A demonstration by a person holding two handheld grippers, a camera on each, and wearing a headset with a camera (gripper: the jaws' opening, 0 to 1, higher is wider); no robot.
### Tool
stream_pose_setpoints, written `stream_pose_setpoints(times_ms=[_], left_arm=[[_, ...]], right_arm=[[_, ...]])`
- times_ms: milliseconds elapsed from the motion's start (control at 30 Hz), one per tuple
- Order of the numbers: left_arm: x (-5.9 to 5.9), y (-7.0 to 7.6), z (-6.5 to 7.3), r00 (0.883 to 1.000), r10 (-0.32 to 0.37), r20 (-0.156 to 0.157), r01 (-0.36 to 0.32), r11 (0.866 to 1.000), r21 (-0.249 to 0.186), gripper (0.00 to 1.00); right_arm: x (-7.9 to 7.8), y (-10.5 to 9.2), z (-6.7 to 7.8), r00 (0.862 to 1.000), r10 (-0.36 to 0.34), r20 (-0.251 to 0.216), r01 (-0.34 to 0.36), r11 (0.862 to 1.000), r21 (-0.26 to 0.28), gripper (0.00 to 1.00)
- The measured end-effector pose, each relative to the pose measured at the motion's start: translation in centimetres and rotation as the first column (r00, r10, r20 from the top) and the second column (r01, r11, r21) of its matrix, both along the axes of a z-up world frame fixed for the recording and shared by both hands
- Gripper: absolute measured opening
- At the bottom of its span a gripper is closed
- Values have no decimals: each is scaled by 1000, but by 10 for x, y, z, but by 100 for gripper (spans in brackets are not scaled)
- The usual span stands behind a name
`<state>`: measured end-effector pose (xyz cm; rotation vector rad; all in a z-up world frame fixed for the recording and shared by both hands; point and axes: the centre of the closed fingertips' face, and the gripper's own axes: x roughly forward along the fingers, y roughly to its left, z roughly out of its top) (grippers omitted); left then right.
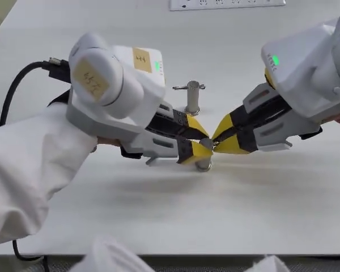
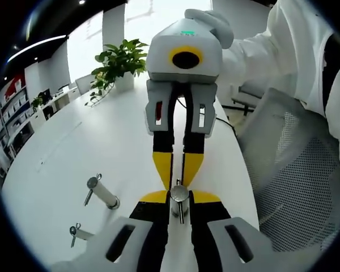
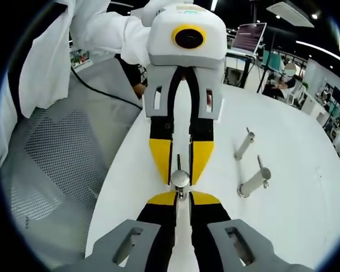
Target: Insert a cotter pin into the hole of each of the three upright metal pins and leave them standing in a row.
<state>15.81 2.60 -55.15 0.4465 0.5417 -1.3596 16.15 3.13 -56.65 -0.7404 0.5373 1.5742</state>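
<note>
The left gripper (image 1: 197, 139) enters the head view from the left and the right gripper (image 1: 220, 137) from the right. Their yellow-and-black tips meet over the white counter (image 1: 158, 209) at the near steel pin (image 1: 203, 165), a short round-headed metal cylinder standing upright on the counter towards its front edge. In the left gripper view the left gripper's jaws stand narrow, clamped on the shaft of this pin just below its head. The right gripper's jaws are drawn almost together right at the pin's head, pinching a thin wire cotter pin (image 3: 178, 161), whose free end reaches past the head between the left gripper's tips. A second steel pin (image 2: 103, 192) and a third steel pin (image 2: 81, 232) stand upright on the counter, apart from the held pin and from each other. Each carries a looped wire cotter pin through its head.
</note>
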Motion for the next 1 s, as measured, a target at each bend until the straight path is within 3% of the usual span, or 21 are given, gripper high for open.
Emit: stream_pose_setpoints(times_ms=[67,200,267,333,433,533,633,767,900,1000], left_arm=[[-1,3,0,1000,4,1,-4,1000,0,11],[-3,11,3,999,51,-17,-51,998,-44,26],[-5,16,4,996,75,-40,-77,995,-62,33],[-6,23,4,991,118,-64,-123,990,-73,38],[-7,33,5,985,159,-67,-165,982,-93,41],[-11,43,9,975,207,-86,-216,968,-125,52],[-16,52,9,970,223,-95,-234,964,-128,65],[-17,66,8,963,263,-65,-269,957,-111,77],[-18,75,12,947,310,-82,-318,939,-132,82],[-15,78,22,926,363,-106,-377,904,-200,91]], right_arm=[[1,0,1,1000,-9,1,9,1000,3,10],[-1,0,4,999,-34,-14,34,999,20,12],[-1,0,5,999,-49,-22,50,998,29,13],[-3,-1,6,997,-65,-32,66,997,34,15],[-4,0,7,995,-84,-46,86,995,44,16],[-6,1,7,992,-111,-56,113,992,51,16],[-8,3,7,989,-130,-66,134,989,56,16],[-9,6,7,985,-151,-83,157,985,69,17],[-12,10,3,985,-149,-82,154,986,61,16],[-12,12,1,985,-152,-82,157,986,56,16]])
